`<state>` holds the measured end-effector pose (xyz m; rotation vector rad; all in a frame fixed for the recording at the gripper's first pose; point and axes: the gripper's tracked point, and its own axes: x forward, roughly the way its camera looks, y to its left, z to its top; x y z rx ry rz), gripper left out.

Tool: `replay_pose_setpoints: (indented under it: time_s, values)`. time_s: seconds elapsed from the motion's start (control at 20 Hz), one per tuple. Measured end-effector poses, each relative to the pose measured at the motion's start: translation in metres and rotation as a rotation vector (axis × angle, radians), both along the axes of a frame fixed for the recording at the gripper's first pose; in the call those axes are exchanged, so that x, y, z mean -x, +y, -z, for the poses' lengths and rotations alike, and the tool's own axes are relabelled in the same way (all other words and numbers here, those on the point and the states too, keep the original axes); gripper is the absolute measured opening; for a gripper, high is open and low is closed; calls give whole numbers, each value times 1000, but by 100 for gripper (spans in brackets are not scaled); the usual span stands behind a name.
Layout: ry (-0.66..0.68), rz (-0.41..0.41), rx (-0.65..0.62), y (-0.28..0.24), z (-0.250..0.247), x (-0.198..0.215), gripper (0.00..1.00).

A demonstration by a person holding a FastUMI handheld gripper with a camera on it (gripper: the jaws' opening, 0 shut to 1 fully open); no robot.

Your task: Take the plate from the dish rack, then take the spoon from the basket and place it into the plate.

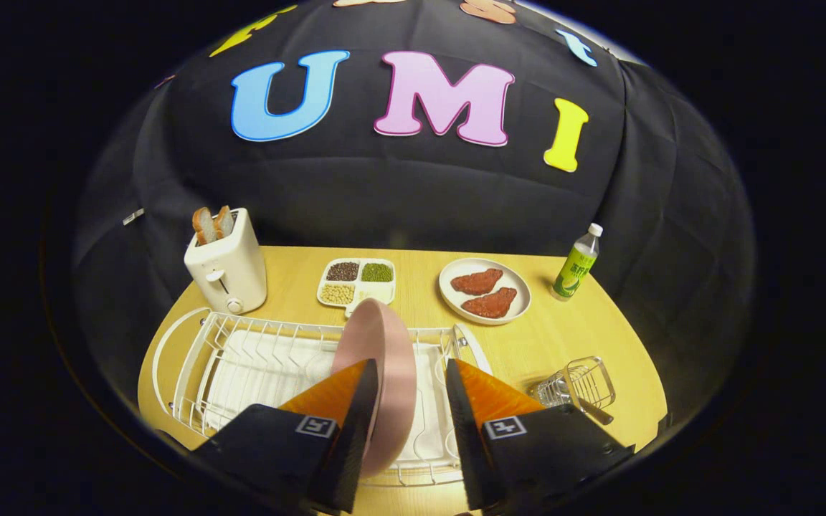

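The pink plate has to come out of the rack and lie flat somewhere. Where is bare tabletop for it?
Bare table lies between the dish rack, the plate of meat and the wire basket. A smaller gap lies between the plate of meat and the bottle. The toaster and divided tray crowd the back. The gripper straddles the pink plate, open.

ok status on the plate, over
Tool open, fingers straddling the plate, one finger close against it. Plate upright in the rack. Spoon in basket. Nothing blocking.
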<state>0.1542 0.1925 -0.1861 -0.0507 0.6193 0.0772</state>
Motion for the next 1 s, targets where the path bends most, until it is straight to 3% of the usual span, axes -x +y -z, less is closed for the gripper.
replay_pose_setpoints:
  time_s: [0.05,0.15,0.7,1.0]
  values:
    - [20,5,-23,4,4,0,47]
    - [60,25,-61,11,9,2,34]
    - [30,121,-60,18,-8,4,26]
    - [-44,83,27,31,-26,6,26]
